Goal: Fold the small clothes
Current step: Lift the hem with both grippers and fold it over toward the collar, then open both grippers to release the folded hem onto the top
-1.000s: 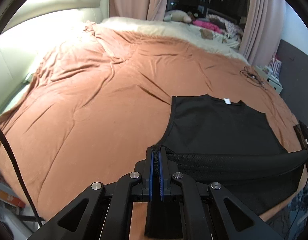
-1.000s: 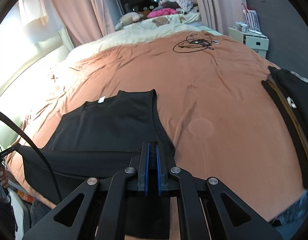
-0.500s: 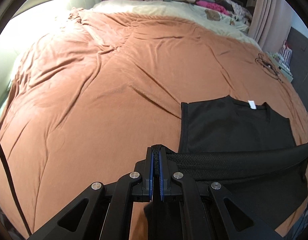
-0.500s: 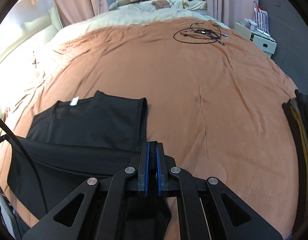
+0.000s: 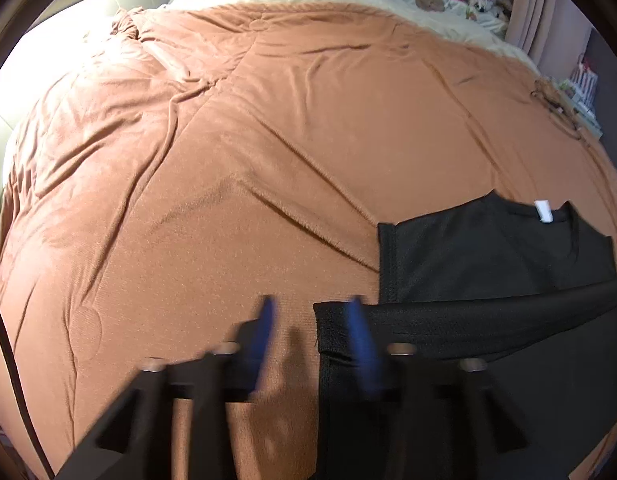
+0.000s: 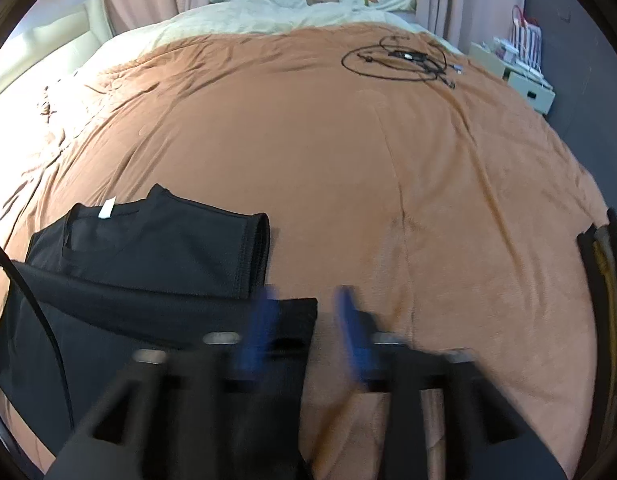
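**Mara:** Black mesh, that top [image 5: 496, 252], lying on the rust-brown bedspread [image 5: 228, 160] close to the near edge of the bed. Why is the hem end doubled over the chest like that?

**Jon:** My guess is it's the first fold, bottom brought up toward the neck. The folded band runs straight across between the two claws, with the neck and its white label [image 5: 543, 211] uncovered beyond it.

**Mara:** Is either claw holding it?

**Jon:** I'd say not. The left claw [image 5: 310, 336] has its blue pads spread wide. The corner of the fold sits against the right-hand pad, and the other pad stands over bare bedspread, so nothing is pinched. The right claw [image 6: 308, 328] is the mirror of it: pads wide apart, the opposite corner of the fold by its left-hand pad, brown bedspread under the other. Both are blurred, so I can't tell whether fabric touches a pad.

**Mara:** So one claw at each corner?

**Jon:** That would keep the edge taut and level as it is laid down, and it does look square to the side seams.

**Mara:** What's beyond it?

**Jon:** A coil of black cable [image 6: 404, 60] far up the bedspread, well apart from the garment, and a pile of dark clothing [image 6: 604, 256] at the right edge of the bed, perhaps waiting for its turn.

**Mara:** What's left to do?

**Jon:** Probably a sideways fold. The piece is wide.
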A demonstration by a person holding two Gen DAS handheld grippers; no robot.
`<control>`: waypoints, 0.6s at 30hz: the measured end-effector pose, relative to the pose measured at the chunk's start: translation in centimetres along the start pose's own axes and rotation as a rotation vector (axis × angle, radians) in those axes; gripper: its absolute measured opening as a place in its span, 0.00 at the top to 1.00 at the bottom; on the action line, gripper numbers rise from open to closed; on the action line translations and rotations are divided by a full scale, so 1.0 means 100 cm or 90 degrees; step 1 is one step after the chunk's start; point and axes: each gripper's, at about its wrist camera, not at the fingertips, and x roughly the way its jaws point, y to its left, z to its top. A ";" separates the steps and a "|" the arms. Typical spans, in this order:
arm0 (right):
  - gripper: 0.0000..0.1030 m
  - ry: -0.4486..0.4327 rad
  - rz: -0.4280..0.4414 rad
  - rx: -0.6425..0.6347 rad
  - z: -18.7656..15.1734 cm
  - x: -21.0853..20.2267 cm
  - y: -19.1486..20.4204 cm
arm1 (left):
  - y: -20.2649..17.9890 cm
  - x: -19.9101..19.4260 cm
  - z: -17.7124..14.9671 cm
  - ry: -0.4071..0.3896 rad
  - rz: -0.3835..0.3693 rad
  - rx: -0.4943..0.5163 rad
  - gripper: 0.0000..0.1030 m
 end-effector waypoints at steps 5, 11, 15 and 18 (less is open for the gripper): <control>0.35 0.006 0.009 -0.033 -0.015 -0.013 -0.003 | -0.006 -0.012 -0.013 0.002 -0.008 0.054 0.39; 0.35 0.053 -0.016 -0.114 -0.031 -0.006 0.009 | -0.020 -0.003 -0.032 0.043 0.010 0.128 0.39; 0.35 0.083 -0.038 -0.135 -0.029 0.014 0.019 | -0.025 0.015 -0.036 0.073 0.028 0.149 0.39; 0.35 0.094 -0.045 -0.131 -0.020 0.028 0.022 | -0.025 0.024 -0.030 0.070 0.034 0.148 0.39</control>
